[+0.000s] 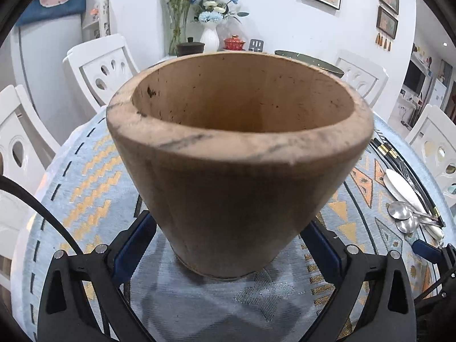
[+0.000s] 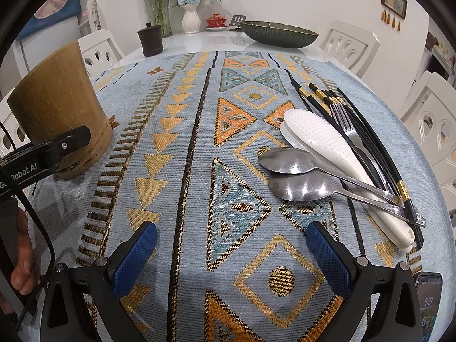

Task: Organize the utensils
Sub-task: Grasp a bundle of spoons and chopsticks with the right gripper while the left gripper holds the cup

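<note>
Here, left tongs (image 1: 228, 242) spread wide around wooden holder (image 1: 236, 154), right tongs (image 2: 230, 253) wide apart, empty, near spoons (image 2: 296, 176).

left gripper (image 1: 228, 245) | black frame | blue textured pads (image 1: 134, 245) | silver screws

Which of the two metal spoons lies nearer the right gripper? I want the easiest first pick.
The lower spoon, whose bowl sits closest to the right gripper. The other spoon lies just beyond it, against the white rice paddle.
</note>
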Demonstrator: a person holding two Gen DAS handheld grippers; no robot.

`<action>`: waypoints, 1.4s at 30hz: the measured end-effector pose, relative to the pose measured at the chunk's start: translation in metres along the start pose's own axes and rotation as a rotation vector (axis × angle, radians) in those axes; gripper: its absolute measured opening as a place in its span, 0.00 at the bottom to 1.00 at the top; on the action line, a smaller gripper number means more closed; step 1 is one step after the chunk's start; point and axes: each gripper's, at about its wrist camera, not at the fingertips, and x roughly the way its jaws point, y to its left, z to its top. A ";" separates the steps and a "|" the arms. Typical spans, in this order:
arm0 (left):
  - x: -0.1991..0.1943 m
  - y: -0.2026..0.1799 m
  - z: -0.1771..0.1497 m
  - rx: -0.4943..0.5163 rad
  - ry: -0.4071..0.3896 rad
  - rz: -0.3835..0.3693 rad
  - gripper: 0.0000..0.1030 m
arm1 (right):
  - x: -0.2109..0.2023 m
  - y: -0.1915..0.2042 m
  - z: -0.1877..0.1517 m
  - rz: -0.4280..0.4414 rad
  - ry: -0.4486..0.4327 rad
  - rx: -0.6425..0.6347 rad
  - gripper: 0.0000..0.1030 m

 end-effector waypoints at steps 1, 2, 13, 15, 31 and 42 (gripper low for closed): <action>0.000 0.000 0.001 -0.002 0.006 -0.010 0.90 | 0.000 0.001 0.000 0.000 0.000 0.000 1.00; 0.000 0.001 0.000 -0.004 0.008 -0.016 0.90 | 0.000 0.000 0.000 0.000 0.000 0.000 1.00; -0.001 -0.004 -0.005 0.003 -0.007 -0.002 0.90 | -0.007 -0.002 0.000 0.015 0.144 -0.005 1.00; -0.001 -0.004 -0.005 0.003 -0.007 -0.002 0.90 | -0.007 0.000 0.001 0.010 0.196 -0.019 1.00; 0.001 -0.008 -0.003 0.030 0.004 0.035 0.90 | -0.054 -0.020 0.001 -0.101 0.218 -0.042 0.46; 0.001 -0.008 -0.004 0.029 0.005 0.034 0.90 | -0.023 -0.123 0.111 -0.019 0.225 0.198 0.46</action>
